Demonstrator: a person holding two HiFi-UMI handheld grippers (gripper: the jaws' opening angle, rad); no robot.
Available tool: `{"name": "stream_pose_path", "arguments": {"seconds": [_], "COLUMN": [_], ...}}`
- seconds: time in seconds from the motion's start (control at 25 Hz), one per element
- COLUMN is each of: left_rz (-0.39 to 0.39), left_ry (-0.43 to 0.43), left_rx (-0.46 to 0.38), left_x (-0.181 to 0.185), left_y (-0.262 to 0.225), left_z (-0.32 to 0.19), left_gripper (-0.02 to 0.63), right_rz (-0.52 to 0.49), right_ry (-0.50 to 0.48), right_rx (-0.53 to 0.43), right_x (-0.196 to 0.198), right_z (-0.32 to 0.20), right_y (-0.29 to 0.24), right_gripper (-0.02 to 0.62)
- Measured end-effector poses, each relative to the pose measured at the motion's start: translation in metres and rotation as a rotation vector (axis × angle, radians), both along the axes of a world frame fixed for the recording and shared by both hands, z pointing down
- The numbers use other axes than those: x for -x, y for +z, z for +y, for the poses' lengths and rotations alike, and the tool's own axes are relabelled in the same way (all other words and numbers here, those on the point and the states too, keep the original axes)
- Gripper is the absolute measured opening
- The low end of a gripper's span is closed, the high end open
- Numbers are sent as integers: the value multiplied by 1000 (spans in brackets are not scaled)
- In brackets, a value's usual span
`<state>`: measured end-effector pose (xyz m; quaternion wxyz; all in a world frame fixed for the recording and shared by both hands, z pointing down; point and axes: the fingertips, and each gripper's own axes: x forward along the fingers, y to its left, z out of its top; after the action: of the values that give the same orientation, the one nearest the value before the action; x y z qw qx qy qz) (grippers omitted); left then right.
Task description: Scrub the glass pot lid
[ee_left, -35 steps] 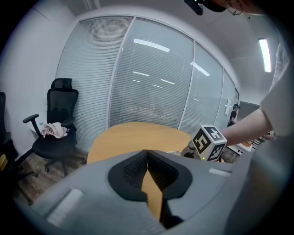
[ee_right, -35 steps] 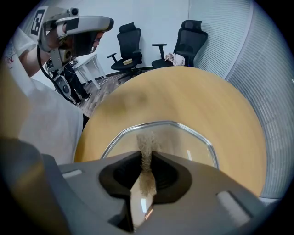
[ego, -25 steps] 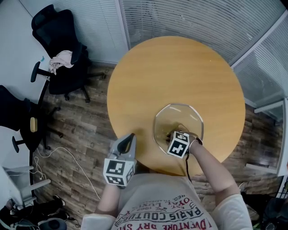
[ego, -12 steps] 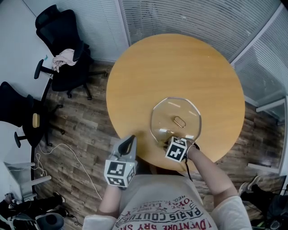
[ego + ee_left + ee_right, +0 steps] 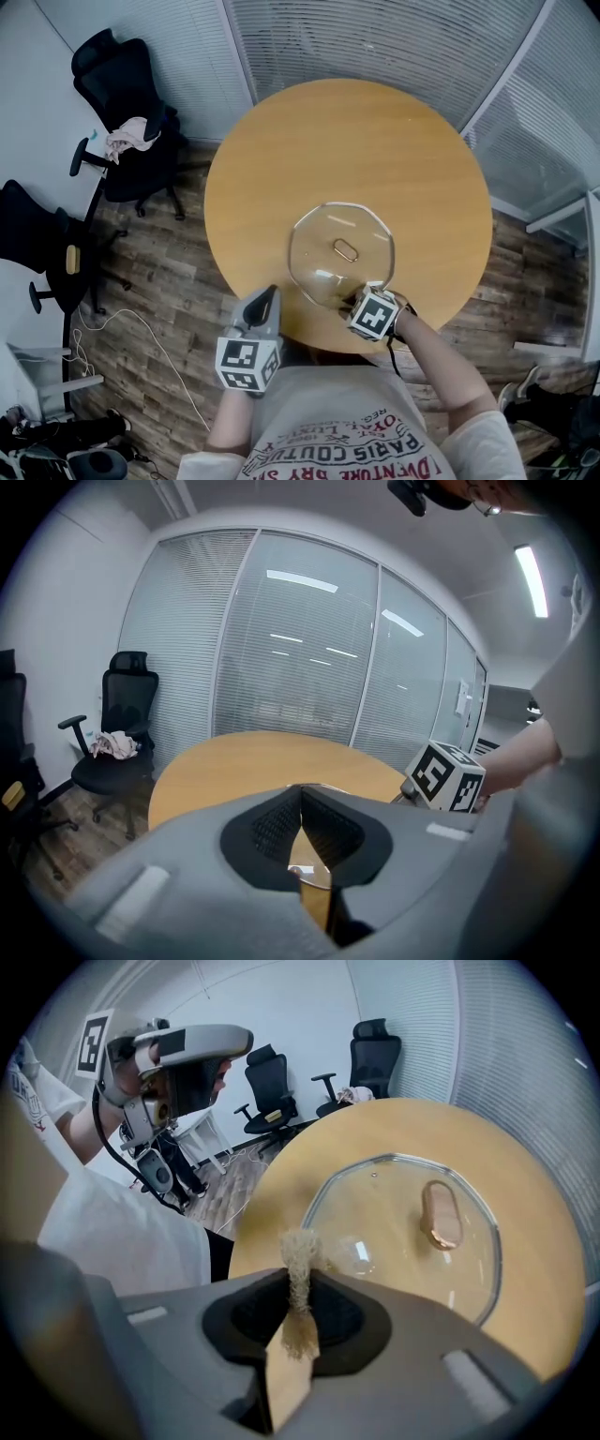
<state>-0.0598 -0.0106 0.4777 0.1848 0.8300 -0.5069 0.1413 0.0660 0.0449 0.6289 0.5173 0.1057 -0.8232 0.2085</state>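
The glass pot lid [image 5: 330, 246] lies flat on the round wooden table [image 5: 375, 141], its oval metal handle [image 5: 345, 249] facing up. My right gripper [image 5: 356, 300] sits at the lid's near rim, shut on a tan fibrous scrubber [image 5: 301, 1279]. In the right gripper view the lid [image 5: 394, 1241] and its handle [image 5: 439, 1213] lie just beyond the scrubber tip. My left gripper [image 5: 266, 302] hovers off the table's near-left edge, away from the lid. Its jaws are shut with nothing in them [image 5: 302, 803].
Two black office chairs [image 5: 127, 112] stand left of the table, one with a pale cloth [image 5: 127, 136] on it. Blinds and glass walls [image 5: 375, 37] curve behind the table. Cables [image 5: 141, 328] trail over the wood floor at lower left.
My right gripper has drawn back from beside the lid's handle to its near rim. The left gripper has barely moved. The head view has shifted a little.
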Motion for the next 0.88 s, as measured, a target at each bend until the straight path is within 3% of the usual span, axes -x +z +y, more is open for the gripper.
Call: {"name": "stream_pose_path", "arguments": {"seconds": [0.12, 0.52, 0.76, 0.88], "left_rz": [5, -10, -16, -19], "left_ry": [9, 65, 97, 105], "left_rx": [-10, 15, 38, 54], "left_x": [-20, -54, -60, -58], "left_y": [-4, -2, 2, 9], "left_z": [1, -25, -62, -79], "left_gripper": [8, 8, 8, 8], "right_rz": [6, 4, -9, -3], "right_ry": [43, 192, 222, 187], "right_rx": [-10, -204, -236, -253], "right_x": [-31, -96, -94, -85], "right_z": [-3, -82, -142, -171], "right_y": [-8, -35, -35, -27], "right_gripper": [64, 64, 66, 66]}}
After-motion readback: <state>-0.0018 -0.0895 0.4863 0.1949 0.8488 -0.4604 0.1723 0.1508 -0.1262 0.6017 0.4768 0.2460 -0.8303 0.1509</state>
